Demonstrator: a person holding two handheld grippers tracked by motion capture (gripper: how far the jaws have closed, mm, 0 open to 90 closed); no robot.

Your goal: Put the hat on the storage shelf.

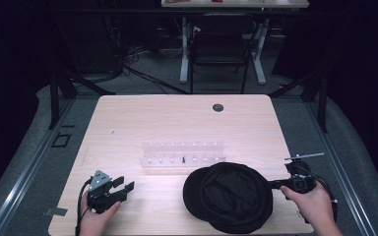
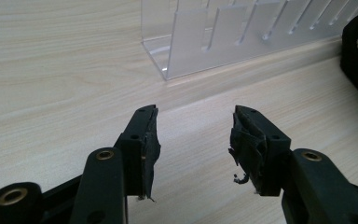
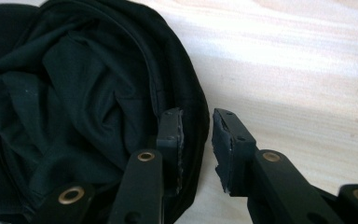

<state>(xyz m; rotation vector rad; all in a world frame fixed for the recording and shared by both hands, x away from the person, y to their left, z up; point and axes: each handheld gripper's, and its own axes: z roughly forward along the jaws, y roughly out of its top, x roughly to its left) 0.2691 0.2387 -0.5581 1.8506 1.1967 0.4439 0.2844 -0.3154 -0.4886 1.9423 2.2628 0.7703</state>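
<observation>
Right at the bottom edge of the worktop (image 1: 128, 118), the right hand-held gripper (image 1: 274, 185) sits in a person's hand, and its two black jaws straddle the rim of the black cap (image 1: 229, 196). In the right gripper view, one jaw is inside the cap (image 3: 74, 107) and the other is outside, over bare wood. There is a small gap between the outer pad and the cloth, so the jaws are half open with the rim between them, not squeezing it yet (at least not that I can see).

That is the bit that matters for the next move, I think. The cap lies to the left of the right hand-held gripper, touching its tips. The gripper points sideways across the worktop, straight at the cap's right edge. The cap lies upside down, with its hollow inside facing up. Its brim sticks out to the left and a little away from the person, so its long line runs left to right, the same way the gripper points.

Farther left, the left hand-held gripper (image 1: 123, 187) rests near the front edge, well apart from the cap. Its jaws (image 2: 193, 140) stand wide with nothing between them. It points toward the clear plastic rack (image 1: 183, 156), which stands just behind the cap.

So the right hand is much nearer the cap.
</observation>
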